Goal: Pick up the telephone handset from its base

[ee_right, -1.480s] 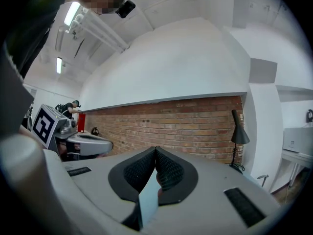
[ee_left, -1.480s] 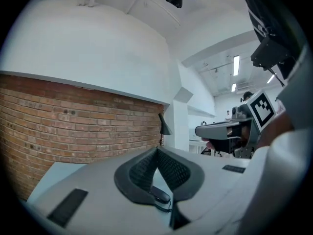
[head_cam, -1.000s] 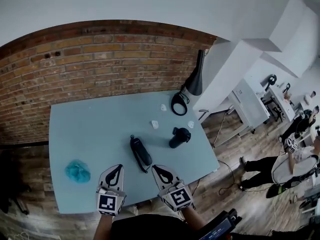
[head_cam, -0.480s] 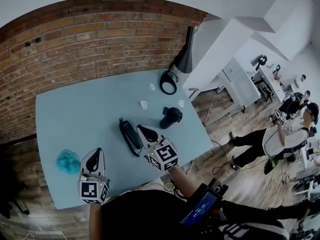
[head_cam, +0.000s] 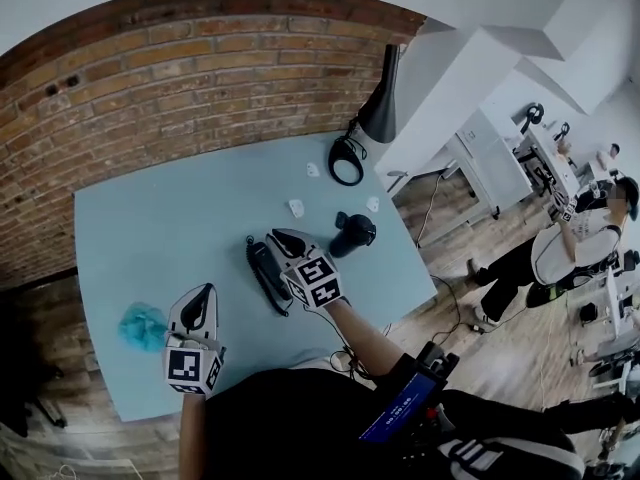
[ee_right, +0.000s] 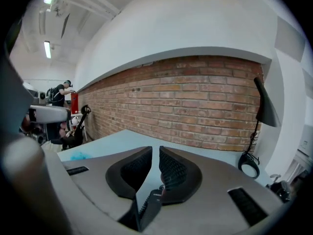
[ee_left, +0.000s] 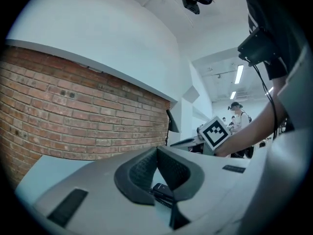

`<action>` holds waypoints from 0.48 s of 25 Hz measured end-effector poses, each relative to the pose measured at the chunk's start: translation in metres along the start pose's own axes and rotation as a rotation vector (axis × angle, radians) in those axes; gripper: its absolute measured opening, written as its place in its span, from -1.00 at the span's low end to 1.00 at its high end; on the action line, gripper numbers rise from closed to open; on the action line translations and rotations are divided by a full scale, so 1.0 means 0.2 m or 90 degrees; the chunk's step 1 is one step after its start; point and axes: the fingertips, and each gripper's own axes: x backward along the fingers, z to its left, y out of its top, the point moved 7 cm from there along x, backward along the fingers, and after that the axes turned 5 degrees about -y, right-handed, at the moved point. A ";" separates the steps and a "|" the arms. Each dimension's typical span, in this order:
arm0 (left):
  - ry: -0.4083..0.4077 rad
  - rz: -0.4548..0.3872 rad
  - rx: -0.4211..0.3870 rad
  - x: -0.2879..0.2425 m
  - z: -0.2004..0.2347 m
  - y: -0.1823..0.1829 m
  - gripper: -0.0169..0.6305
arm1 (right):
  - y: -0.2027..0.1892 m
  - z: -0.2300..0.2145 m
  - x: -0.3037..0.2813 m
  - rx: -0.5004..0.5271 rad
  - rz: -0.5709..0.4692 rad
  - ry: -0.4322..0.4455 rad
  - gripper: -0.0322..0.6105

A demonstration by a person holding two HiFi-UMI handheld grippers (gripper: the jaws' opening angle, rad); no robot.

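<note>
Right gripper (head_cam: 283, 238) jaws just been opening, gap narrow, empty; risk: tips shove handset (head_cam: 260, 266) sideways. Left gripper (head_cam: 205, 293) closed, empty.

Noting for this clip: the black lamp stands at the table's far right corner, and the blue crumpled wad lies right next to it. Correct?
Not quite. The lamp does stand at the table's far right corner, but the blue wad lies far from it, near the front left edge, close to the left tongs. The head view shows this.

On my surface (head_cam: 170, 228) I see crumpled teal cloth (head_cam: 143, 325) at left, a dark object (head_cam: 352, 235) at right, and a black lamp (head_cam: 380, 108) near the brick wall (head_cam: 180, 78).
</note>
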 end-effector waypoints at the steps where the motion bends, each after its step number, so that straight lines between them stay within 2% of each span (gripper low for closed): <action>1: -0.003 0.002 0.000 0.00 0.00 0.00 -0.89 | -0.05 -0.01 -0.03 0.002 0.023 0.007 -0.76; 5: -0.005 0.015 0.004 0.00 0.01 -0.03 -0.89 | -0.25 -0.03 -0.17 -0.010 0.120 0.028 -0.66; 7: -0.001 0.024 0.007 0.02 0.03 -0.06 -0.89 | -0.37 -0.03 -0.22 -0.023 0.170 0.029 -0.51; 12: 0.017 0.028 0.018 0.05 0.07 -0.07 -0.89 | -0.59 -0.02 -0.27 -0.023 0.266 0.019 -0.33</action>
